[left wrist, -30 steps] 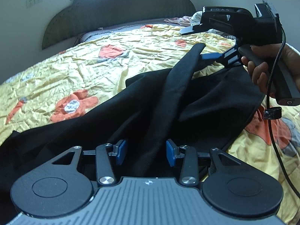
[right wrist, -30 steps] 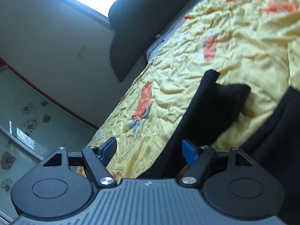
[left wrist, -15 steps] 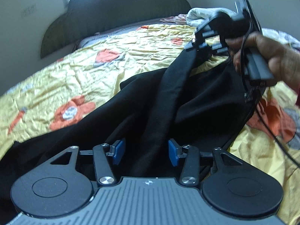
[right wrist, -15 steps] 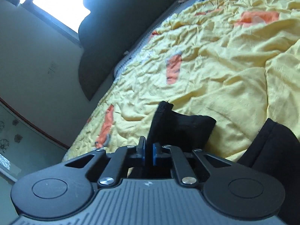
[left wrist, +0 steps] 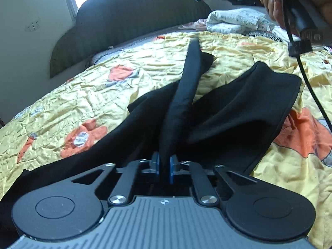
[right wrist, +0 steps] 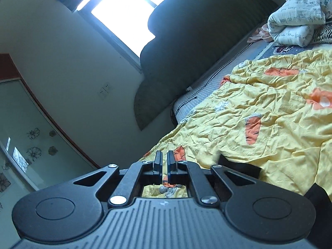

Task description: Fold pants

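Pants [left wrist: 238, 108]: black, spread crumpled over the yellow carrot-print bedsheet [left wrist: 68, 108]; one band of cloth raised into a taut ridge.
Left gripper [left wrist: 164, 167]: blue pads clamped on the near end of that ridge; judged to be held as an anchor so an edge can be tensioned for folding.
Right gripper [right wrist: 164, 167]: pads drawn together, nearly touching; nothing seen between them, only bedsheet visible through the gap. Raised above the far end of the ridge in the left view, apart from the cloth.
Ridge far end: standing free, no grip seen on it.
Containers: none in view.
Far bed: white bedding bundle [right wrist: 294, 16] lying by the dark headboard [left wrist: 128, 27].
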`<action>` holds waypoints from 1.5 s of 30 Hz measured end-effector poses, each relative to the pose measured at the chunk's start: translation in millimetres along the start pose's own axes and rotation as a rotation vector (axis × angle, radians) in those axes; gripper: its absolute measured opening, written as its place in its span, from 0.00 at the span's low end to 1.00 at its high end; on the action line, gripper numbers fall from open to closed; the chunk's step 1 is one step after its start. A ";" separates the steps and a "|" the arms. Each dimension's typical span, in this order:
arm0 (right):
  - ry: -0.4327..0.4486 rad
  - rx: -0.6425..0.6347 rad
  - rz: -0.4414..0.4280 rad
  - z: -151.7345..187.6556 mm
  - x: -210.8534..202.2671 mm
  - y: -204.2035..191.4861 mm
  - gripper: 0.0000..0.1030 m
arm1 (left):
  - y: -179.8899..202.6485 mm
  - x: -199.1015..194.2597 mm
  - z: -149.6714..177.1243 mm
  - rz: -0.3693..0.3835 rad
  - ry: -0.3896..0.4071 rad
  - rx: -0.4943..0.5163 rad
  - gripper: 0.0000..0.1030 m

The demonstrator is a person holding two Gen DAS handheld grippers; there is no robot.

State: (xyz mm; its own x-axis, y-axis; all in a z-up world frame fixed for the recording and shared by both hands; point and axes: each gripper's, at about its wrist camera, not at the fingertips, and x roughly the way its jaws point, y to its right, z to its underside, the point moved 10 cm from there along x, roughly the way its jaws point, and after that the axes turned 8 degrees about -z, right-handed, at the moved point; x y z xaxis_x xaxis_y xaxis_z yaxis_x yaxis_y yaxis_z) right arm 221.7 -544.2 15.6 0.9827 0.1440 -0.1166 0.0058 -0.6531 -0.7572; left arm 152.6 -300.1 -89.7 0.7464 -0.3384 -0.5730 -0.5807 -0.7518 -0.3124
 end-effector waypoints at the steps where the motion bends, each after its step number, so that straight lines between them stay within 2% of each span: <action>1: -0.004 0.006 0.007 2.0 0.0 3.6 0.04 | -1.4 -2.3 -1.1 0.009 0.004 -0.012 0.08; 6: -0.078 0.022 0.092 23.4 7.9 41.9 0.05 | -5.2 -2.2 -1.6 0.027 -0.016 -0.038 0.08; 11: -0.159 0.212 0.150 62.4 25.1 97.4 0.09 | -13.8 4.6 -0.6 0.070 -0.066 -0.138 0.08; 14: -0.206 0.345 0.096 89.2 34.3 107.0 0.09 | -24.3 9.2 -0.9 0.101 -0.092 -0.212 0.09; 17: -0.242 0.386 0.032 108.7 38.3 95.3 0.10 | -33.4 14.1 -1.1 0.155 -0.127 -0.294 0.09; 18: -0.250 0.397 0.014 113.9 39.3 91.8 0.14 | -35.3 15.0 -1.0 0.172 -0.137 -0.321 0.09; 20: -0.251 0.400 -0.003 120.4 38.7 86.6 0.35 | -38.1 15.4 -1.1 0.199 -0.147 -0.359 0.09; 21: -0.249 0.392 -0.004 122.1 37.9 84.6 0.56 | -38.9 14.9 -1.3 0.208 -0.147 -0.370 0.09; 22: -0.243 0.377 -0.003 122.9 37.2 82.4 0.67 | -39.1 14.3 -1.6 0.213 -0.144 -0.374 0.09; 25: -0.222 0.350 -0.013 119.6 32.9 75.8 0.68 | -38.2 12.7 -1.8 0.209 -0.134 -0.359 0.09; 30: -0.268 0.363 -0.048 126.3 45.2 67.8 0.68 | -34.4 11.5 -0.5 0.201 -0.123 -0.342 0.09; 33: -0.259 0.362 -0.036 122.8 53.8 70.1 0.68 | -34.3 12.2 0.0 0.199 -0.121 -0.337 0.09; 41: -0.098 0.372 0.016 79.4 67.6 108.8 0.68 | -29.2 12.2 1.2 0.179 -0.109 -0.291 0.09; 44: -0.078 0.372 0.022 71.2 78.4 121.0 0.67 | -26.3 13.1 2.3 0.170 -0.103 -0.271 0.09; 45: -0.079 0.368 0.032 70.2 83.0 124.6 0.63 | -25.6 13.5 2.6 0.167 -0.102 -0.267 0.09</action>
State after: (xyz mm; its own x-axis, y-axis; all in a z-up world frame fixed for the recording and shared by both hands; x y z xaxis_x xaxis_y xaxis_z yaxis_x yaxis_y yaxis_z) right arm 291.0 -561.4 -133.6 0.9638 0.1944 -0.1825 -0.1057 -0.3497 -0.9309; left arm 176.8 -284.0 -91.4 0.6036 -0.4212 -0.6770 -0.5765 -0.8171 -0.0057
